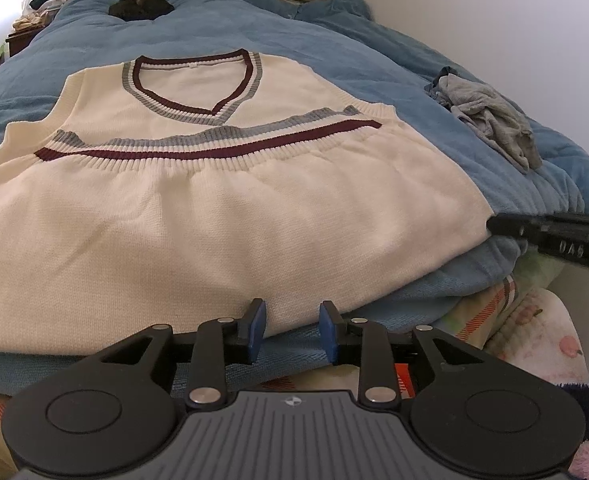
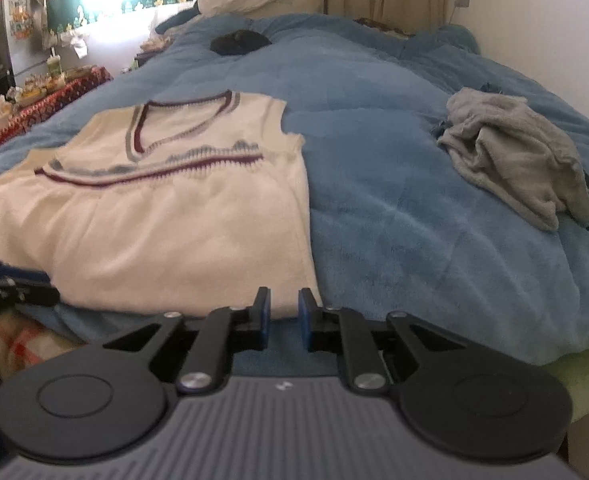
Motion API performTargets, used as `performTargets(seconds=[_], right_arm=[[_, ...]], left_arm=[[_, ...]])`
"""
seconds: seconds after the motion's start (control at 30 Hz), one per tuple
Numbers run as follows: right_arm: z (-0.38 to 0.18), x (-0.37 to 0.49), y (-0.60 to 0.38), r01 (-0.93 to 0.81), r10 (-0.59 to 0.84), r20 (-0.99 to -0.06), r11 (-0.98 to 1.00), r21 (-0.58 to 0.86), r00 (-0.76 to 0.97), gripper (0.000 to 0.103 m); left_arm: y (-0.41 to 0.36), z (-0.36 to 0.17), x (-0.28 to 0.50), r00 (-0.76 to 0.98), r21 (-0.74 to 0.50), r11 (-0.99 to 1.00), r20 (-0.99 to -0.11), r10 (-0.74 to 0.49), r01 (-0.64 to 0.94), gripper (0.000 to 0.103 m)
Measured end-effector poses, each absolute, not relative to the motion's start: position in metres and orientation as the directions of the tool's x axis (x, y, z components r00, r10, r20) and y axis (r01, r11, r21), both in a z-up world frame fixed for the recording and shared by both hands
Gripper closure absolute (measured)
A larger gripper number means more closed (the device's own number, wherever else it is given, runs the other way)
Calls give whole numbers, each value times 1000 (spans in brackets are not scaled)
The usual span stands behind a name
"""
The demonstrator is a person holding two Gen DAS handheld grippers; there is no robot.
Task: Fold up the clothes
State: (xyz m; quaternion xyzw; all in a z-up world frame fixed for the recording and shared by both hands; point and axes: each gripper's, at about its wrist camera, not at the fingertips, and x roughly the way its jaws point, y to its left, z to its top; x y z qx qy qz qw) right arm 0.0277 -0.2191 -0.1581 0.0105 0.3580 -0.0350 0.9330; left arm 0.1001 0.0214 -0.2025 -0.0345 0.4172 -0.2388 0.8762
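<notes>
**Inspector:** Where the blue duvet (image 1: 334, 52) covers the bed, what is recorded on it?

**Assistant:** A cream knitted vest (image 1: 214, 208) is laid flat on the duvet's near half, its V-neck toward the far end, its lower part folded up so that the maroon-striped hem lies just below the neck. A crumpled grey garment (image 2: 522, 156) is noted on the duvet well to the right of the vest, and a dark item (image 2: 240, 42) near the duvet's far end.

**Inspector:** And the grippers?

**Assistant:** The left gripper (image 1: 292, 332) is seen at the vest's near fold, pads apart, the fabric edge between them but not visibly pinched. The right gripper (image 2: 284, 320) is placed at the vest's near right corner, its pads a narrow gap apart and nothing clamped.
</notes>
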Motion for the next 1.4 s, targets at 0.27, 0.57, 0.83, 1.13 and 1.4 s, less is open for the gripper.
performTargets(seconds=[0.27,0.57,0.83,1.13,1.4], right_arm=[[-152,86,-224,22,-25,-644,1000,-12,764,99],[-165,159,-229,40,-49,-681,999,-29,731,99],[-163,147,-232,55,-27,-709,998,17,705,99],[-140,81,-217,-13,-10,-682,1000,-28,731,96],[-163,145,-212,10,-45,-712,999,-53,701,97]], left_arm=[[21,-202,101,537,-257,883,-715,-447,393,74],[20,-203,102,534,-249,883,-719,-444,399,73],[21,-203,102,533,-258,881,-716,-450,397,72],[22,-203,101,532,-279,877,-710,-463,391,69],[24,-202,100,533,-284,875,-705,-468,392,69]])
